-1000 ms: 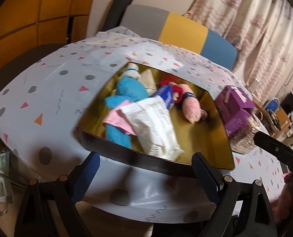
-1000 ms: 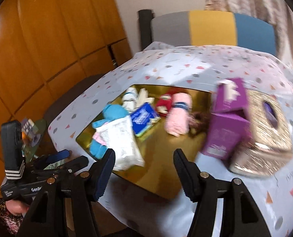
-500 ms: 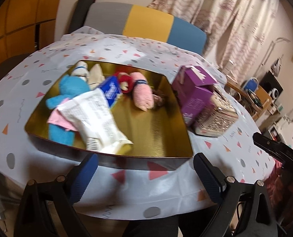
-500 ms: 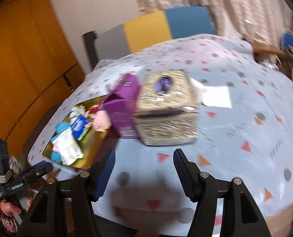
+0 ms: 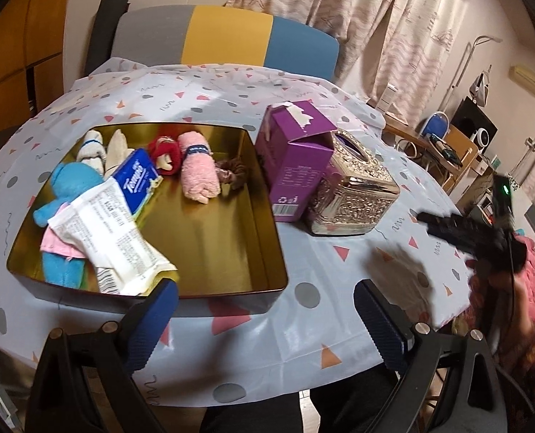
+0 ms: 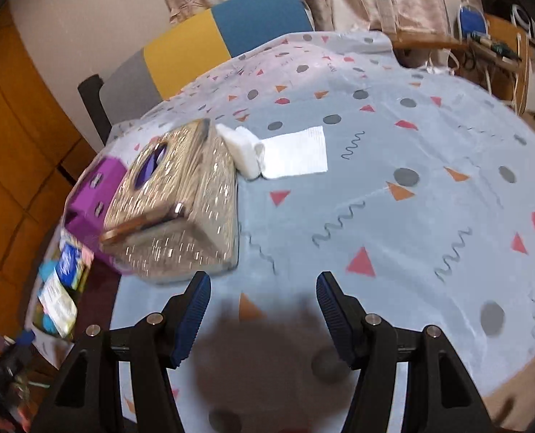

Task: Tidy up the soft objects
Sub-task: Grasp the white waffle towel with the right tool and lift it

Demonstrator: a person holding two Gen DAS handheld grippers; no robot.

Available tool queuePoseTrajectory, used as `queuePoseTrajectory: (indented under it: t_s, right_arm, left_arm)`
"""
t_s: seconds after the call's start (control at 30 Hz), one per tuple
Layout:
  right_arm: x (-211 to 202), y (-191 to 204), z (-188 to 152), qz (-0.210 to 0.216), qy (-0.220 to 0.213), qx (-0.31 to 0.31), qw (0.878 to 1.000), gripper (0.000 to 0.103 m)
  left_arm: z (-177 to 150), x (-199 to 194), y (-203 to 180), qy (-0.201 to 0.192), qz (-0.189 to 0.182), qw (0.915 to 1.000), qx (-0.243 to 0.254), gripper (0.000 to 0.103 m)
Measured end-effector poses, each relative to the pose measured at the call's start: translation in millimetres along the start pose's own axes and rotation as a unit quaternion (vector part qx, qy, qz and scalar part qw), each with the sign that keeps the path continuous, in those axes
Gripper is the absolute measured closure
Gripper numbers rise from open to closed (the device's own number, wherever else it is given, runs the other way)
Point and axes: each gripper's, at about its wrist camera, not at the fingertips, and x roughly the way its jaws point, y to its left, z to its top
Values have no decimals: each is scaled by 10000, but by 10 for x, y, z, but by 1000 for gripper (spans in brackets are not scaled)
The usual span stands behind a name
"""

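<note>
A gold tin tray (image 5: 267, 195) on the table holds a blue plush toy (image 5: 69, 184), a white packet (image 5: 112, 234), a blue tissue pack (image 5: 137, 176), a red doll (image 5: 164, 153), a pink rolled cloth (image 5: 197, 166) and a dark scrunchie (image 5: 231, 175). My left gripper (image 5: 263, 324) is open and empty at the table's near edge, in front of the tray. My right gripper (image 6: 262, 310) is open and empty above the bare cloth, right of the silver tissue box (image 6: 180, 213). White folded tissue (image 6: 245, 151) and a flat white sheet (image 6: 296, 151) lie beyond that box.
A purple carton (image 5: 296, 158) and the silver tissue box (image 5: 354, 187) stand right of the tray. The table wears a dotted cloth (image 6: 393, 198). A grey, yellow and blue chair (image 5: 227, 36) stands behind. The right gripper's body (image 5: 465, 232) shows at the right.
Both views have swung to the right. The left view now takes in the carton and silver box; the right view has left the tray and faces the open cloth. Both grippers stay open.
</note>
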Motion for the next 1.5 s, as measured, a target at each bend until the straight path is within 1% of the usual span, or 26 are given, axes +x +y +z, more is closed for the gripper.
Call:
queuePoseTrajectory:
  t_s: [0.13,0.23,0.3,0.4,0.5,0.53,0.57,0.6,0.67,0.77,0.8,0.83,0.87,0.9,0.97,1.1,1.17,1.27,1.4,1.5]
  right_arm:
    - [211,-103,378,326,-59,192,9993,41]
    - [487,-174,749,353,-24,312,9989,42]
    - [653,-196,910,359,15,335,9988,47]
    - [931,-287,1120,507,138,671,9964,48]
    - [1128,-337,1223,693,218,920,9931,54]
    - [1205,-351,1245,814,284,1036,9909,54]
    - [1263,-363,1258,888,341,1119,9892,57]
    - [1336,-382,1270,957,398,1243,9868,63]
    - [1453,-432,1285,1085,463,1471,9821,65]
    - [1640,-532,1282,1333,571,2006,9689,65]
    - [1682,-549,1274,1418,615,2105,9653,75]
    - [1720,-556,1270,1472,671,2173,9626,81]
    - [1737,-551,1260,1458,696,2181,9625,91]
    - [1723,-536,1251,1407,669,2128,9646,95]
    - [1649,-525,1236,1327,561,1988,9694,96]
    - [1321,-614,1151,925,250,1568,9830,96]
    - [1134,-730,1082,759,106,1478,9860,96]
    - [832,-1001,949,502,-171,1538,9867,96]
    - [496,-1384,743,131,-547,1751,9829,96]
    - [261,-1642,561,193,-909,2027,9748,96]
  left_arm:
    - [-7,61,-51,95,-17,9999,26,4]
    - [-22,98,-69,154,-11,9999,33,4]
    - [-30,121,-60,205,11,9998,7,4]
    - [-36,161,-39,281,27,9996,-26,4]
    - [-31,197,-28,343,24,9994,-53,4]
    - [-26,207,-30,358,19,9993,-61,4]
    - [-15,217,-30,369,17,9993,-63,4]
    - [-6,218,-31,376,8,9993,-66,4]
    - [14,217,-36,368,-26,9993,-74,4]
    - [47,214,-56,342,-39,9994,-69,4]
    - [54,213,-65,340,-43,9994,-58,4]
    - [62,209,-76,336,-38,9994,-44,4]
    - [69,205,-82,329,-32,9994,-34,4]
    - [79,204,-86,325,-33,9995,-31,4]
    - [100,208,-100,330,-41,9994,-33,4]
    - [141,228,-157,330,-103,9994,-38,4]
    - [167,243,-215,327,-162,9993,-4,4]
    - [212,271,-351,330,-247,9991,119,4]
    - [286,288,-599,303,-408,9980,373,4]
    - [365,312,-840,264,-548,9963,612,4]
